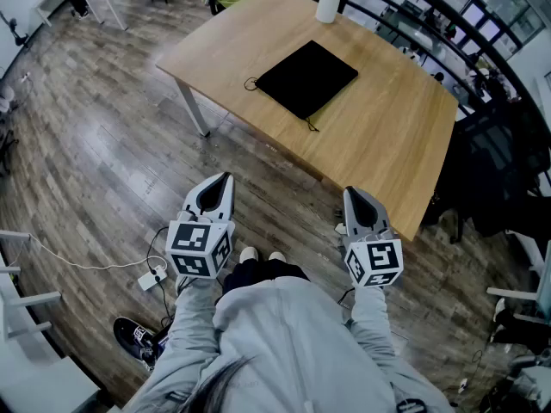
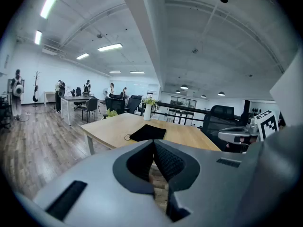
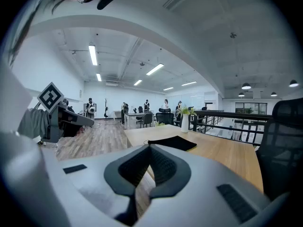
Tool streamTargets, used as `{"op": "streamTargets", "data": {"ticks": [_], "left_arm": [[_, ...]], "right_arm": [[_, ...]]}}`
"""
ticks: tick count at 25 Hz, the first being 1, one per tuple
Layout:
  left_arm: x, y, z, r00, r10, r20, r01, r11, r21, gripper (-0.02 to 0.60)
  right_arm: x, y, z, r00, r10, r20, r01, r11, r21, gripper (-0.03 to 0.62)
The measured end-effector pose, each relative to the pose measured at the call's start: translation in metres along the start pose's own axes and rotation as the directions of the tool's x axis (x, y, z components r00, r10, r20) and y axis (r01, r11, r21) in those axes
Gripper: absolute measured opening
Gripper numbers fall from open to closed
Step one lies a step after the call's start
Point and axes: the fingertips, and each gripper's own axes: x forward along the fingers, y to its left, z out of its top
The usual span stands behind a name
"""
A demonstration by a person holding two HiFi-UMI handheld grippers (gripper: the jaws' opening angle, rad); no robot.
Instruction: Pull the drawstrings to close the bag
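A flat black drawstring bag (image 1: 306, 77) lies on the wooden table (image 1: 387, 132), with a cord loop (image 1: 250, 84) at its left corner and a cord end (image 1: 311, 126) at its near corner. It also shows as the bag (image 2: 148, 132) in the left gripper view and the bag (image 3: 172, 143) in the right gripper view. My left gripper (image 1: 225, 177) and right gripper (image 1: 349, 192) hang over the floor, short of the table, both shut and empty. In their own views the left gripper (image 2: 153, 143) and right gripper (image 3: 149, 148) tips meet.
A white vase (image 1: 328, 1) with a plant stands at the table's far edge. A black office chair (image 1: 495, 166) sits to the right of the table. A white power strip and cable (image 1: 151, 277) lie on the floor at left. Desks, chairs and people stand far off.
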Motion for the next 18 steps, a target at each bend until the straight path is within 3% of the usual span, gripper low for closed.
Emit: {"op": "streamTargets", "data": {"ticks": [9,18], "left_arm": [[-0.004,-0.008,-0.003,0.999,0.048,0.01,-0.048,0.999,0.012,0.026],[0.033,0.027,0.009,0.997,0.067,0.023,-0.067,0.998,-0.005,0.026]], "right_arm": [[0.001,-0.013,-0.005,0.999,0.041,0.013,-0.042,0.999,0.034,0.023],[0.059,-0.012,-0.001,0.997,0.08,-0.001,-0.08,0.996,0.03,0.023]]}}
